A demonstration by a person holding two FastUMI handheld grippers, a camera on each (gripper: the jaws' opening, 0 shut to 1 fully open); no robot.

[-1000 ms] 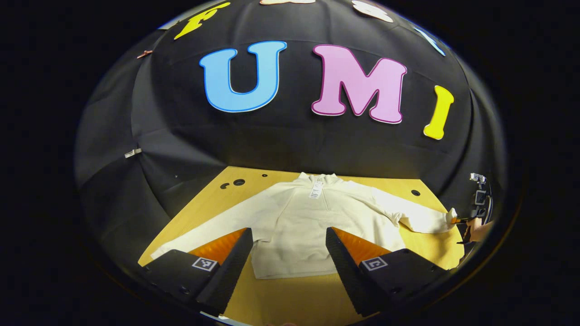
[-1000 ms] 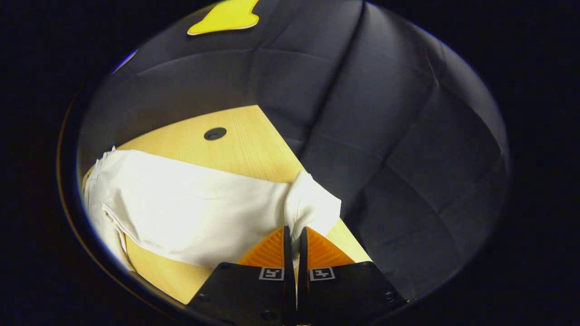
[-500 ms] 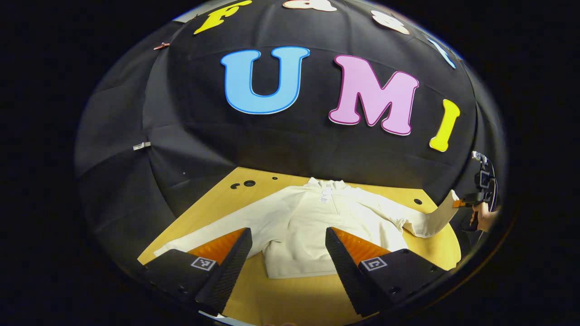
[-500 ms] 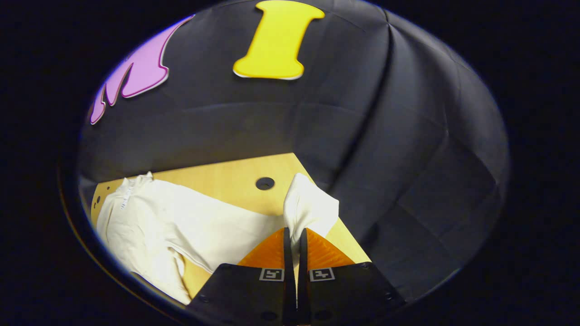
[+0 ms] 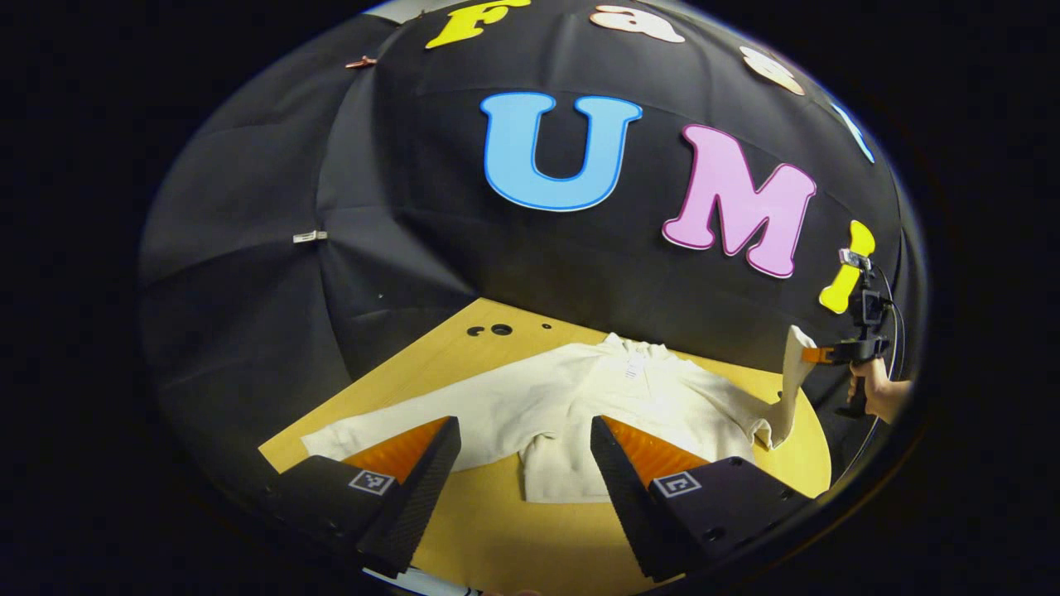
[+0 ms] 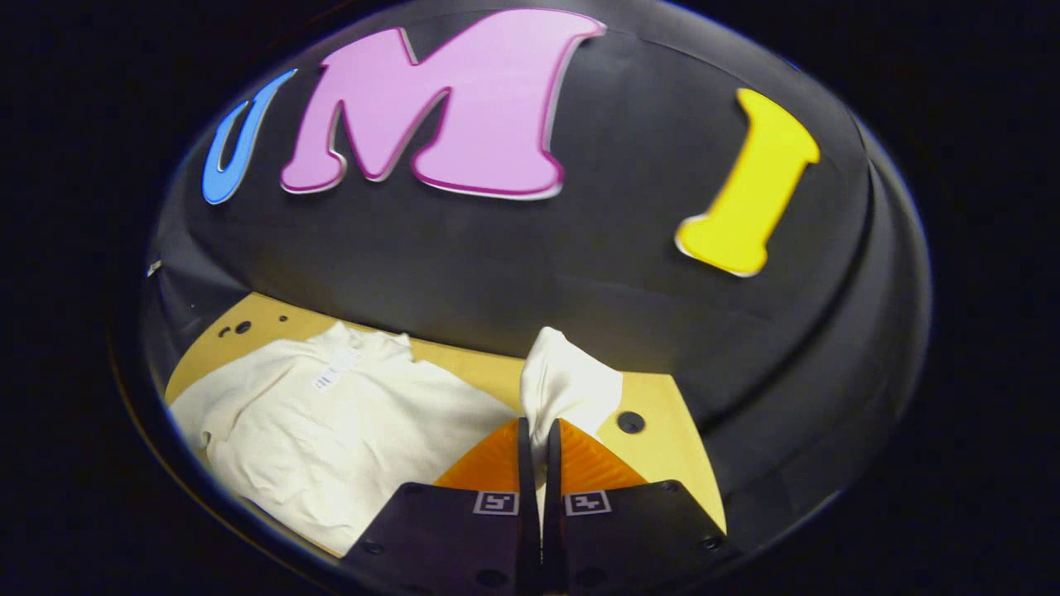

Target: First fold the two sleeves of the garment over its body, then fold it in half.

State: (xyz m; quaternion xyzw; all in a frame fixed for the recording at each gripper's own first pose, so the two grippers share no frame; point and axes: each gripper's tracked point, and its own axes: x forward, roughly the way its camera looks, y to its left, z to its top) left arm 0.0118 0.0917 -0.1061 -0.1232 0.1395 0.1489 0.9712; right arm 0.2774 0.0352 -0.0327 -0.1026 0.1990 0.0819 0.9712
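Note:
A cream sweatshirt [image 5: 613,397] lies face up on the wooden table [image 5: 497,530], its collar toward the back wall. One sleeve [image 5: 397,418] stretches flat toward the table's left. My left gripper [image 5: 526,439] hangs open above the table's near side, nothing between its fingers. In the left gripper view the right gripper [image 5: 816,354], held by a hand [image 5: 878,393], lifts the other sleeve's cuff [image 5: 795,348] off the table. My right gripper [image 6: 538,430] is shut on that cuff [image 6: 567,385], and the sweatshirt's body [image 6: 331,422] lies below to its left.
Round holes mark the table: a pair near the far left corner [image 5: 493,329] and one near the far right [image 6: 630,422]. Black cloth walls close in the table at the back and sides. Bare wood [image 5: 489,505] shows in front of the hem.
The right gripper has raised the cuff off the table and swung it toward the garment's body, so the sleeve now hangs up from the shoulder. The left gripper's view has shifted left, still open.

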